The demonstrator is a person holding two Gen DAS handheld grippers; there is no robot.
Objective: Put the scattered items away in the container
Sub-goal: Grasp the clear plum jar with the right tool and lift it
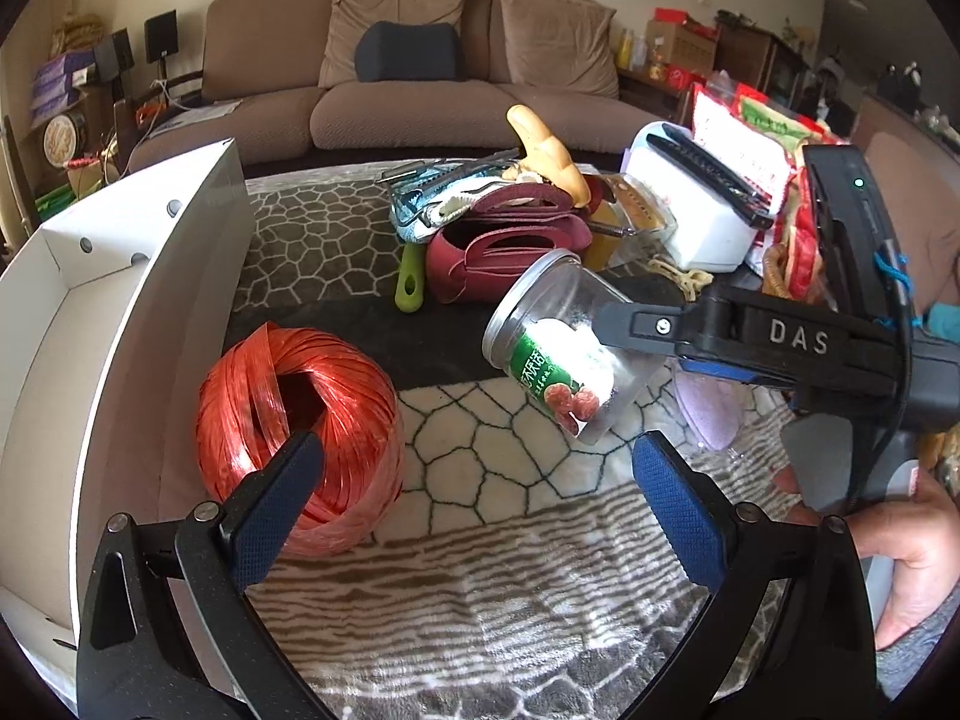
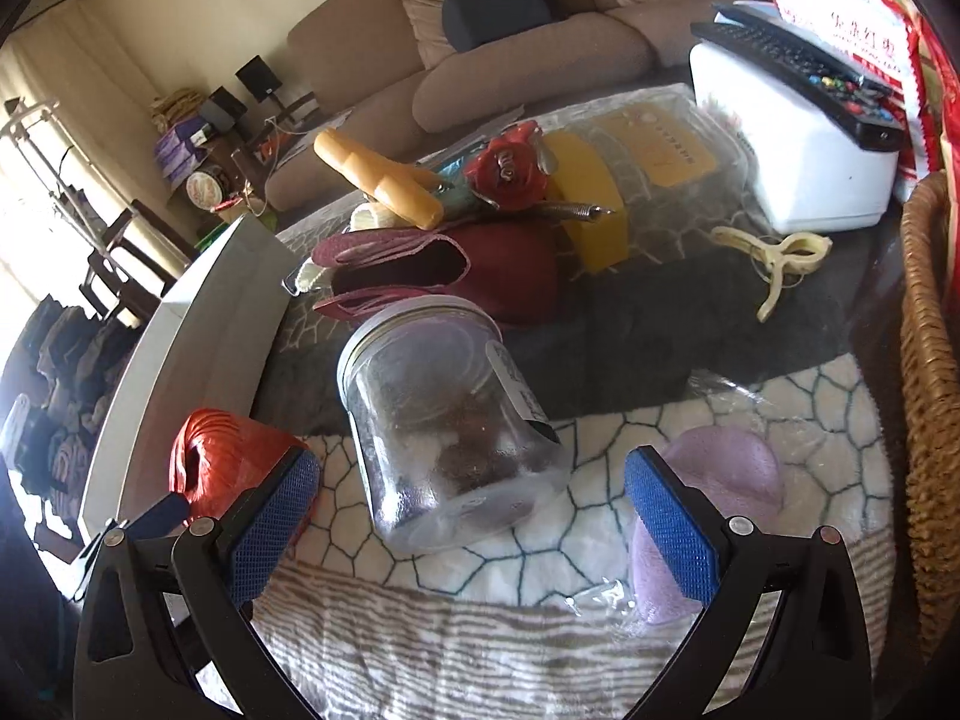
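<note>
A clear plastic jar point(image 1: 558, 354) with a green label lies tilted on the patterned cloth; it also shows in the right wrist view point(image 2: 444, 420), in front of my right gripper's point(image 2: 471, 504) wide-open jaws and apart from the pads. In the left wrist view the right gripper's finger point(image 1: 636, 324) reaches the jar from the right. My left gripper point(image 1: 474, 492) is open and empty, its left pad next to a red ball of plastic twine point(image 1: 300, 414). The white box point(image 1: 120, 312) stands at the left, open.
A pile at the back holds a dark red pouch point(image 1: 504, 252), a bread-shaped toy point(image 1: 549, 150), a white box with a remote point(image 1: 696, 210), a red rose ornament point(image 2: 510, 171) and a banana peel point(image 2: 774, 258). A lilac item in plastic point(image 2: 726, 480) and a wicker basket point(image 2: 930, 420) lie right.
</note>
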